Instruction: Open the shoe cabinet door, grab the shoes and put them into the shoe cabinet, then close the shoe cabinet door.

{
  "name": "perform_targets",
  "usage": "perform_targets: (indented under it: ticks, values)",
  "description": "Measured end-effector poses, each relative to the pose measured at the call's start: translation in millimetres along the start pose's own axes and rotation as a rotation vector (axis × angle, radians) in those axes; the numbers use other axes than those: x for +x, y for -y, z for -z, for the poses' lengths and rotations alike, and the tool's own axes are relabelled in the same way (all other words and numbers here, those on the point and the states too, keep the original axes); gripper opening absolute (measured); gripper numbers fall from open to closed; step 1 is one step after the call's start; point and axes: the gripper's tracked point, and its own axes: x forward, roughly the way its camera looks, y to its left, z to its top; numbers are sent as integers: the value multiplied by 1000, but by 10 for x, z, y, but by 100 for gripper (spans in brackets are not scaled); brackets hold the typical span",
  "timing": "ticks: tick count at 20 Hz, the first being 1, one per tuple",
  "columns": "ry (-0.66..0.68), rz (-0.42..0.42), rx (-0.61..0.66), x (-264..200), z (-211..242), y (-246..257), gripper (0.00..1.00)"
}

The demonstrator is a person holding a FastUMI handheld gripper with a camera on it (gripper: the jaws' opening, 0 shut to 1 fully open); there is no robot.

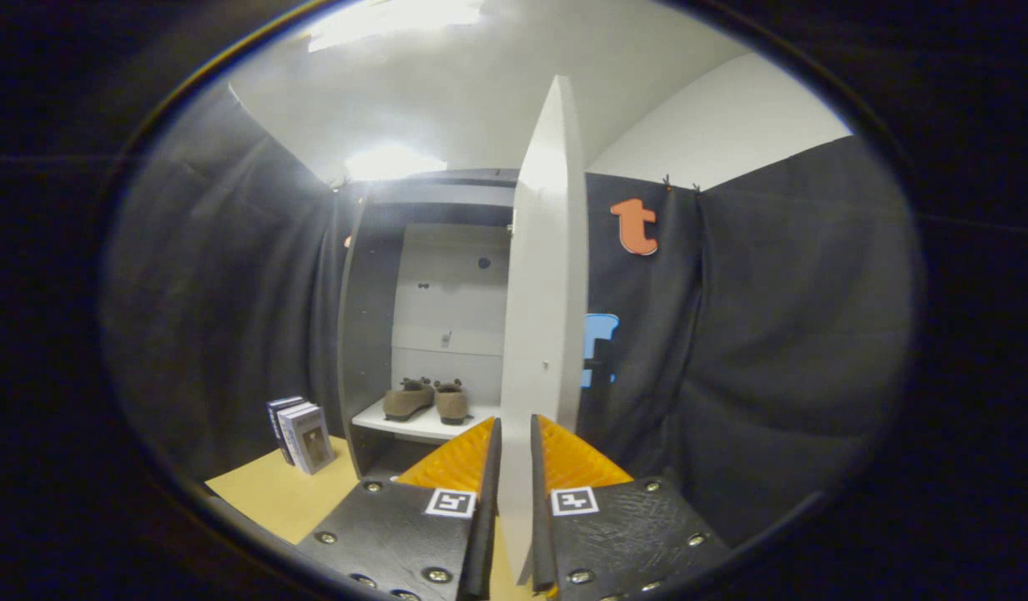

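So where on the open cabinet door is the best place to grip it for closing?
The free edge, low down, where the gripper already pinches it. The door stands edge-on as a thin flat panel, so one finger goes on each face, approached straight from its edge.

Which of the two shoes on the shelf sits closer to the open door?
The right-hand shoe, next to the white door that the tool grips by its edge. The other shoe lies nearer the cabinet's dark side wall.

White shelf (414, 427) inside the open shoe cabinet (365, 334) carries a pair of brown shoes (428, 400), side by side, toes near. Left of the cabinet, a tan floor surface (268, 492) bears a few upright books (301, 434), leaning slightly.
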Motion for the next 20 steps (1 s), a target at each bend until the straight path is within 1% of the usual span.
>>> perform_targets:
  ticks: [2,3,4,6,7,9,11,15,20]
  values:
    - [0,32,15,-13,4,254,22]
    - [-6,43,23,17,24,340,22]
    - [-15,53,28,67,49,412,27]
    - [-30,71,36,168,94,533,42]
    - [-41,72,41,215,132,569,46]
    - [-72,61,53,300,232,571,59]
    - [-82,58,71,377,236,584,72]
    - [-85,27,97,381,251,482,72]
    - [-93,-74,114,383,242,121,72]
